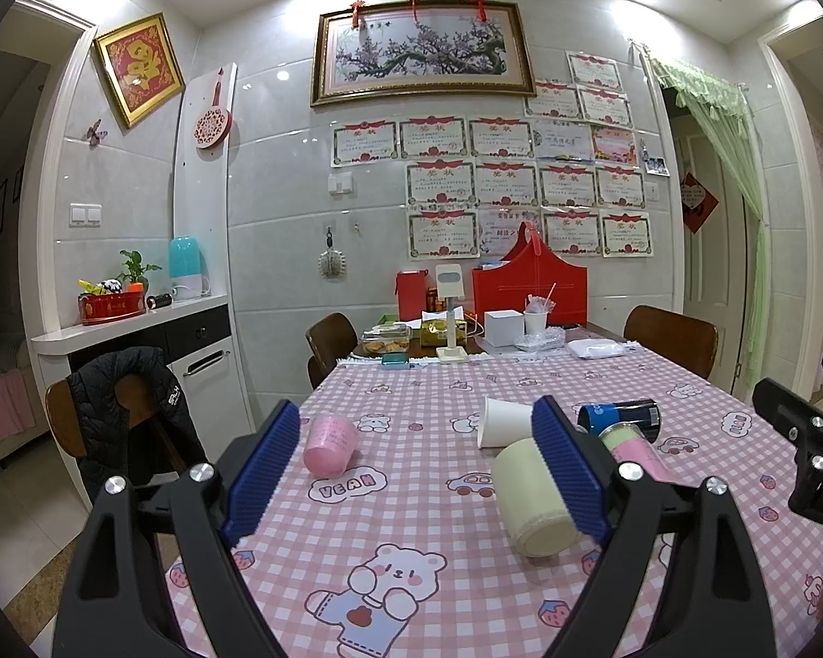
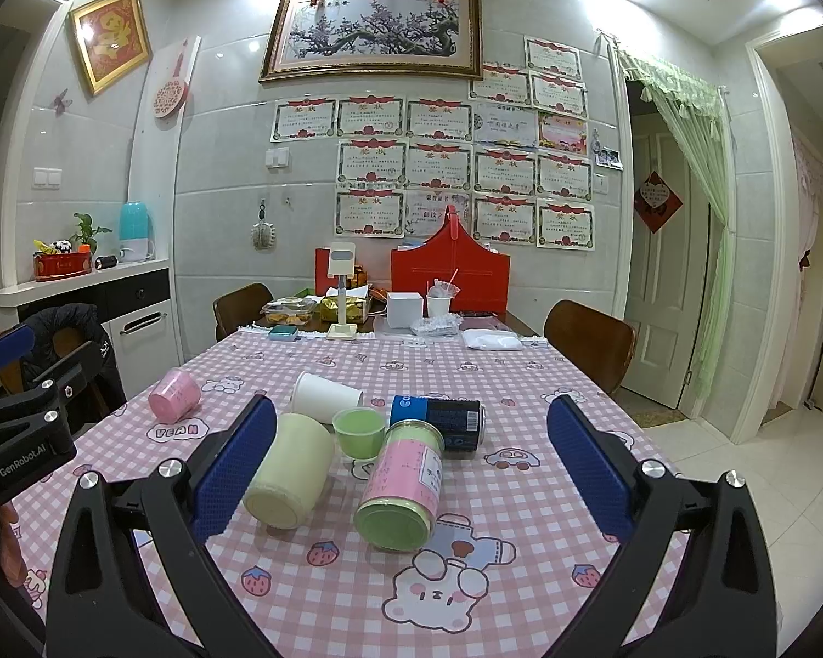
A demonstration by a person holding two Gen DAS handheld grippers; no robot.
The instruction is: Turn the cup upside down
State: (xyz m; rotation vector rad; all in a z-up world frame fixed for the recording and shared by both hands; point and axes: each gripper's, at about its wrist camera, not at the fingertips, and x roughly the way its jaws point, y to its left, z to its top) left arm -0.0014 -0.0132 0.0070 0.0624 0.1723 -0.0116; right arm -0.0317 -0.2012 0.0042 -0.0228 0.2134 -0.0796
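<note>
Both tools hang above the near edge of the pink checked tablecloth (image 2: 313, 592) with nothing held: the left gripper (image 1: 417, 466) has its blue pads spread wide, and the right gripper (image 2: 411, 471) is just as widely parted. The task names one cup but several lie here, so which is meant is a judgement. The small green cup (image 2: 358, 430) stands upright with its mouth up, in the middle of the cluster, and looks the likeliest candidate for turning over; it sits just beside the cream cup (image 2: 288, 471), which lies on its side, and close to the pink-and-green tin (image 2: 403, 485) and the dark blue can (image 2: 436, 421), both also lying down. A white paper cup (image 2: 323, 396) lies behind it, and a pink cup (image 2: 174, 396) lies well apart to the left. The right gripper seems better placed, since the green cup falls between its fingers in the right wrist view. To do the grasp well, the person should probably come in low and level, close on the cup's wall below the rim, lift clear of the neighbours before rolling the wrist, and set the rim flat on the cloth. The tight crowding is the main risk: a pad could nudge the tin or the cream cup and start it rolling.
</note>
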